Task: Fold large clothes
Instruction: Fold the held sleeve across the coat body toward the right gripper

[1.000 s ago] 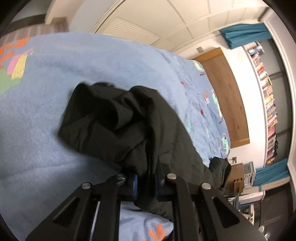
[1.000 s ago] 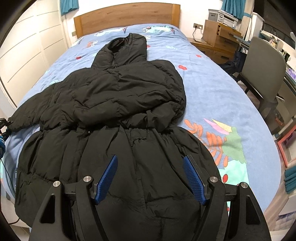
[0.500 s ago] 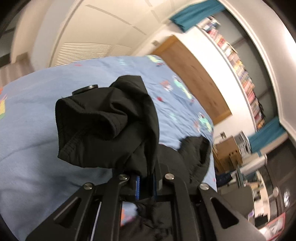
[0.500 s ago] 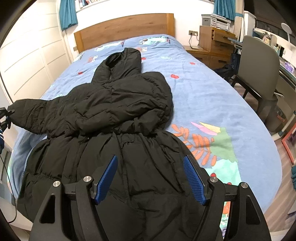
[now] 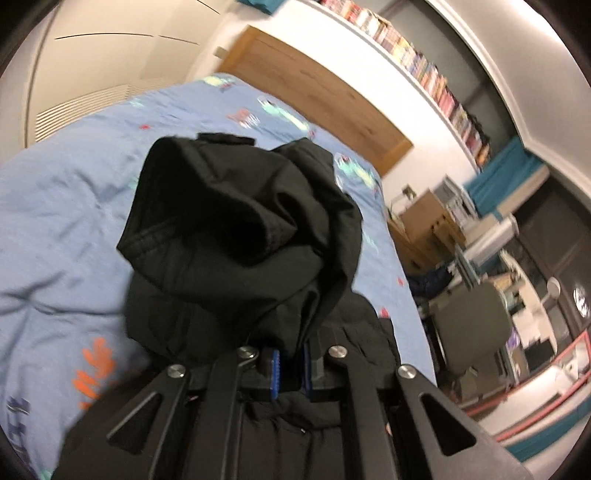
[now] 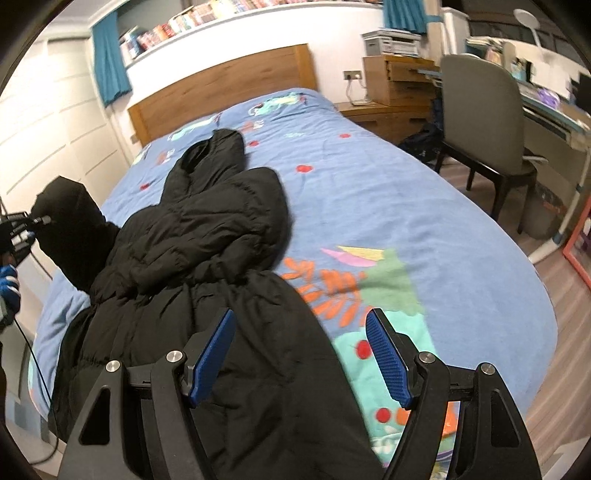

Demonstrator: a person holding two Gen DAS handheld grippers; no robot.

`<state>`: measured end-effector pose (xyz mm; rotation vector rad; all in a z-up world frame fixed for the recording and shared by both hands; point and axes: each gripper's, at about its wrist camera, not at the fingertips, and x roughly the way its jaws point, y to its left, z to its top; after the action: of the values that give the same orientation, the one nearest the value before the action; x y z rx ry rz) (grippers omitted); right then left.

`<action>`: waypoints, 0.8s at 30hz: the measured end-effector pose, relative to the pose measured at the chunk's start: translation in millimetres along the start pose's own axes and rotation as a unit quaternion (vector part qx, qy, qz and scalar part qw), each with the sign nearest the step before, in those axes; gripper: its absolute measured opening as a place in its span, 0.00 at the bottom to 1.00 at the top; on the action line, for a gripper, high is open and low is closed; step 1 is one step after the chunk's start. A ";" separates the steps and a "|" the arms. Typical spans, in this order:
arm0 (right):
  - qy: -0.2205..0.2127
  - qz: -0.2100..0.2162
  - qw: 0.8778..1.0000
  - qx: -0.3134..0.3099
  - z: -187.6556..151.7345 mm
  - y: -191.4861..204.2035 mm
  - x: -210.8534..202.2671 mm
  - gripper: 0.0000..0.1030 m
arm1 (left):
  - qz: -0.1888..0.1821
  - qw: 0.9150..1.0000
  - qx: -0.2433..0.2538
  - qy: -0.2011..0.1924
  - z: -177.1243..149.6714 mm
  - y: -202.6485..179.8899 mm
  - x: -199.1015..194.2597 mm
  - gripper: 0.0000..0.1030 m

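**Coat's sleeve is up off the bed, fold barely begun**

The black puffer coat [image 6: 207,266] lies spread on the bed [image 6: 388,221], hood pointing away toward the wooden headboard [image 6: 221,92], hem nearest the right gripper [image 6: 301,360]. That gripper hangs just above the lower part of the coat, its blue pads set wide apart with nothing between them — coat fabric under its left pad, bare bedspread under its right.

Over on the far left, the left gripper [image 5: 290,373] has its pads pinched close on the cuff end of one sleeve [image 5: 236,236]. The sleeve bunches up right in front of it, lifted clear of the bedspread, with the coat's body lying below and behind. From the right gripper's view you can see that raised sleeve [image 6: 70,229] out beyond its left side, held up at the bed's edge.

Progress, by my reading: very early. One sleeve is gathered and looks ready to be carried across the chest; the sleeve on the right gripper's side appears already tucked in over the body, though the folds make that hard to call. The long body and the hood are not yet folded.

Writing? None that can be read. The book spines on the high shelf [image 6: 192,26] are too small and blurred, and no label shows on the coat.
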<state>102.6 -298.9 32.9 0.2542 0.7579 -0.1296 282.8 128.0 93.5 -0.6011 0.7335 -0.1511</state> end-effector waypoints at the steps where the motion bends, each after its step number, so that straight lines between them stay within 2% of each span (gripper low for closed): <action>1: -0.001 0.000 1.000 0.005 -0.7 -5.5 -1.3 0.71 | 0.002 1.000 0.006 0.007 -6.4 -9.6 7.4 0.08; 4: -0.002 -0.003 1.000 0.023 -2.9 -27.6 -4.4 0.71 | 0.014 0.999 0.025 0.031 -28.9 -38.3 31.4 0.08; 14: 0.013 -0.016 0.997 0.068 -17.8 -81.6 -0.5 0.71 | 0.075 0.990 0.047 0.108 -96.5 -75.9 115.7 0.09; 18: 0.015 -0.015 0.997 0.081 -22.6 -95.3 -1.2 0.71 | 0.067 0.990 0.017 0.123 -114.8 -73.6 125.6 0.26; 21: 0.016 -0.014 0.996 0.086 -25.8 -100.3 -1.8 0.71 | 0.054 0.991 0.019 0.124 -116.8 -73.9 125.8 0.40; 24: 0.018 -0.010 0.996 0.090 -28.1 -100.8 -1.0 0.71 | 0.032 0.990 0.029 0.131 -122.2 -81.9 119.9 0.45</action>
<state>62.4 -388.0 -4.2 0.4210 0.7850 -0.2125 296.1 -35.6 -1.6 -0.5067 0.9982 -0.1944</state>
